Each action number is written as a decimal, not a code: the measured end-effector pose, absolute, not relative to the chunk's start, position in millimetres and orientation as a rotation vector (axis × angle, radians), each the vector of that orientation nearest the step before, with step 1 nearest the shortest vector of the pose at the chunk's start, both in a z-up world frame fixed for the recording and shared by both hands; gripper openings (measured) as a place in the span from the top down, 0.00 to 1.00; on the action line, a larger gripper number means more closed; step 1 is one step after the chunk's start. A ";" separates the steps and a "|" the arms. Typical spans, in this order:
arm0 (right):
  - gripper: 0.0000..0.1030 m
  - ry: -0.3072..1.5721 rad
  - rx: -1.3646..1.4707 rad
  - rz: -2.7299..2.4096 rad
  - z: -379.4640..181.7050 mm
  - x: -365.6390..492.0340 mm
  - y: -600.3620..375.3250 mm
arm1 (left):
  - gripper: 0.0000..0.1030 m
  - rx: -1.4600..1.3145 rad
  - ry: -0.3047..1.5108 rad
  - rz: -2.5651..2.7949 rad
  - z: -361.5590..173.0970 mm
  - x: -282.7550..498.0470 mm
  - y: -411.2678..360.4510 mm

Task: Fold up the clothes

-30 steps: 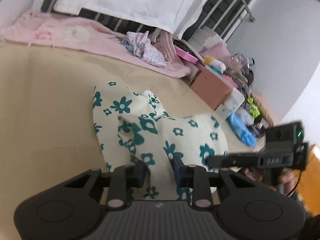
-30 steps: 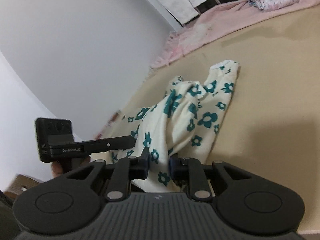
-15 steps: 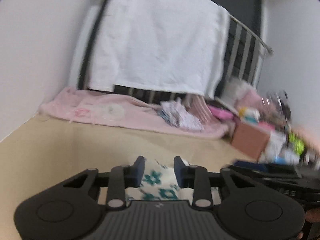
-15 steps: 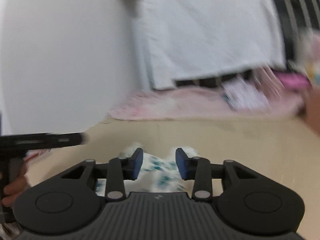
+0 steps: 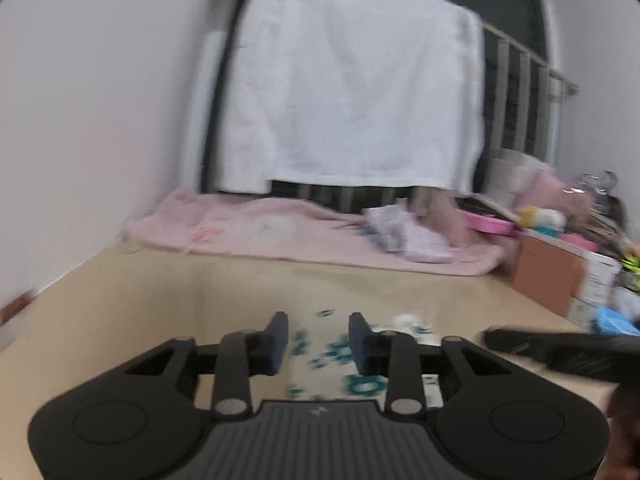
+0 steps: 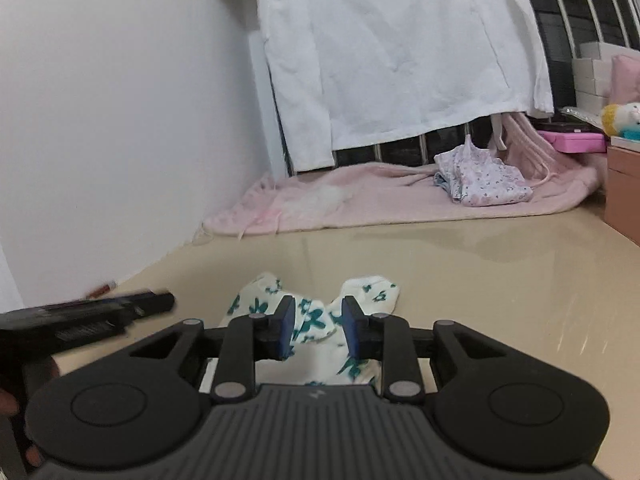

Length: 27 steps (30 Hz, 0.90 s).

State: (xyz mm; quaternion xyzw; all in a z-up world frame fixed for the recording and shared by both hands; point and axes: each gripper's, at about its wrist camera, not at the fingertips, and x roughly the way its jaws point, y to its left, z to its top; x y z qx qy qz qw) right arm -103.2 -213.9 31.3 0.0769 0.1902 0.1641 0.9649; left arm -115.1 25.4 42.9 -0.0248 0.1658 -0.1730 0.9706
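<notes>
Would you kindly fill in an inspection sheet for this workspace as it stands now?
Surface: beige mat, mostly bare.
Job's things: floral garment, crumpled on the mat.
Clutter: pink blanket, small printed garment, boxes at right.
Grippers: left gripper jaws opening, right gripper jaws closing; garment seen between both, grip unclear.
Cables: nothing seen.
Surroundings: white cloth hung on railing, white wall.

Left gripper tilted slightly down, jaws opening with a clear gap and nothing pinched, right gripper alongside at like tilt, jaws closing but pads still apart, each seen blurred at the other's frame edge, a hand gripping the left's handle.
</notes>
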 end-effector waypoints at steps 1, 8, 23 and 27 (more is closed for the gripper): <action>0.75 0.415 0.150 0.339 23.3 -98.6 -211.5 | 0.69 -0.016 0.357 -0.397 41.8 -114.9 18.3; 0.73 0.438 0.119 0.373 11.7 -105.6 -211.3 | 0.69 0.151 0.343 -0.513 25.7 -132.6 33.4; 0.95 0.465 -0.103 0.723 -4.1 -172.8 -237.3 | 0.97 0.009 0.466 -0.760 17.5 -135.6 92.5; 0.96 0.461 -0.041 0.720 -1.6 -170.2 -253.7 | 1.00 0.029 0.467 -0.752 15.6 -138.8 105.1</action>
